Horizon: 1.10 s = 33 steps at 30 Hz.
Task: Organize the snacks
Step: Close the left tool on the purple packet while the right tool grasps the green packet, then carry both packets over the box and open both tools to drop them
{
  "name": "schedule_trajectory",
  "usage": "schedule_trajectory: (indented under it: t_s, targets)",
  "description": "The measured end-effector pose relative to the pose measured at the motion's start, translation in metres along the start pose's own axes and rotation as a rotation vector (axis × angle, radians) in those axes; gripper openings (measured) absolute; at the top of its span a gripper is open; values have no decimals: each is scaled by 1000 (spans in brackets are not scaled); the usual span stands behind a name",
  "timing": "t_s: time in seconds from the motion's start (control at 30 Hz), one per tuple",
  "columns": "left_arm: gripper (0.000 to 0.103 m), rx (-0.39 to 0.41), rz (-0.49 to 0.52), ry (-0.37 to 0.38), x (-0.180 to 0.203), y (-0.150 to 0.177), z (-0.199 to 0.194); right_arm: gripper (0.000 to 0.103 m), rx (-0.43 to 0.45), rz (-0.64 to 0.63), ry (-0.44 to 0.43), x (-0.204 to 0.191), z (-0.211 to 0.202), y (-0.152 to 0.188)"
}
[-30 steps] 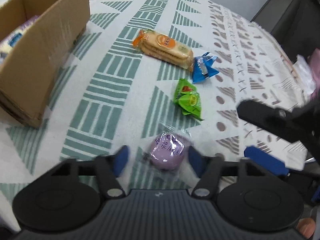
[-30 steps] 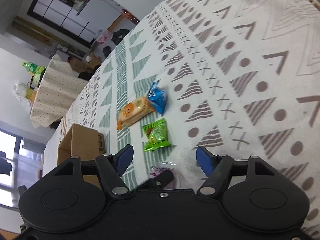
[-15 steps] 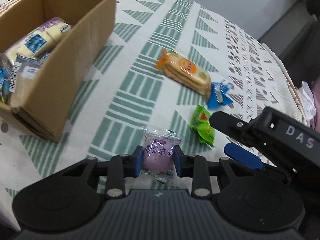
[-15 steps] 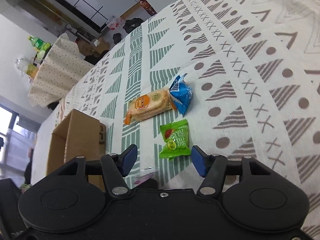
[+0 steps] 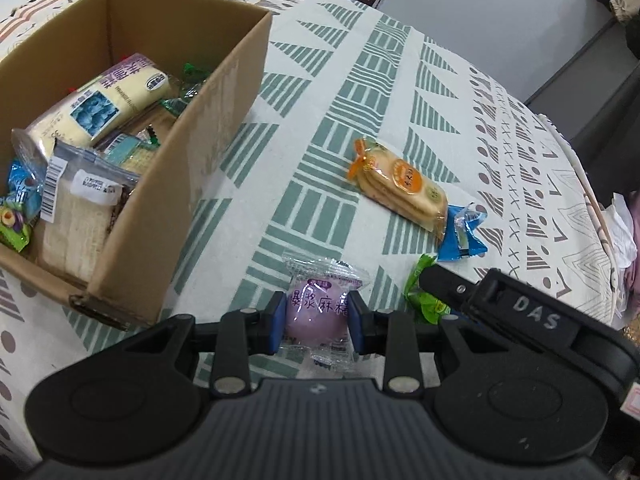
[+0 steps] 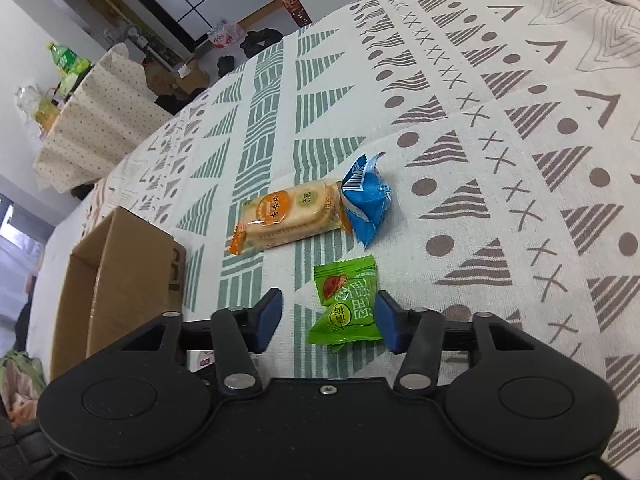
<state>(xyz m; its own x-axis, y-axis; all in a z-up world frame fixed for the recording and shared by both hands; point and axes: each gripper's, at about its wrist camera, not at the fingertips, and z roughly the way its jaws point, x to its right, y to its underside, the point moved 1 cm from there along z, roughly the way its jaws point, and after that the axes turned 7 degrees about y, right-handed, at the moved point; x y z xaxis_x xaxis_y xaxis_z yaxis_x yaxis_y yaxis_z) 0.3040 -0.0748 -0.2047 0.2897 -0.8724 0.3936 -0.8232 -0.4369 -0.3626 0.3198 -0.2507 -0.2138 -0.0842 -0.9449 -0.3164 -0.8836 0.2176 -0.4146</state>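
Left gripper (image 5: 316,326): blue pads clamped on a round purple mochi (image 5: 317,312) in clear crinkled wrap, near the open cardboard box (image 5: 168,216) of snacks at left. Right gripper (image 6: 328,322): jaws have just been closing, still apart, around a flat green packet (image 6: 347,300) lying on the patterned cloth (image 6: 500,160); right pad at its edge, left pad clear. Cracker pack (image 6: 290,212) and blue packet (image 6: 368,200) lie farther off.

It looked like a lived-in home. Beyond the right gripper (image 6: 329,318), past the patterned tablecloth (image 6: 500,128), stood a cloth-draped side table (image 6: 96,116) with drink bottles (image 6: 66,60), and cardboard boxes (image 6: 176,78) cluttered the floor.
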Motion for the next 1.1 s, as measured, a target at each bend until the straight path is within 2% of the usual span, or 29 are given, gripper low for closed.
schedule_trajectory:
  t_s: [0.1, 0.13, 0.47, 0.87, 1.1]
  targets:
    - [31, 2, 14, -12, 1, 1, -2, 25, -27, 0, 11, 2, 7, 2]
    - [31, 3, 14, -16, 1, 1, -3, 23, -24, 6, 0, 4, 6, 3]
    - [31, 50, 18, -31, 9, -2, -25, 22, 22, -21, -67, 4, -21, 1]
    - [31, 126, 34, -25, 19, -11, -64, 22, 145, -22, -182, -7, -59, -7]
    - [31, 162, 22, -22, 14, -16, -87, 22, 182, -49, -232, -19, -73, -7]
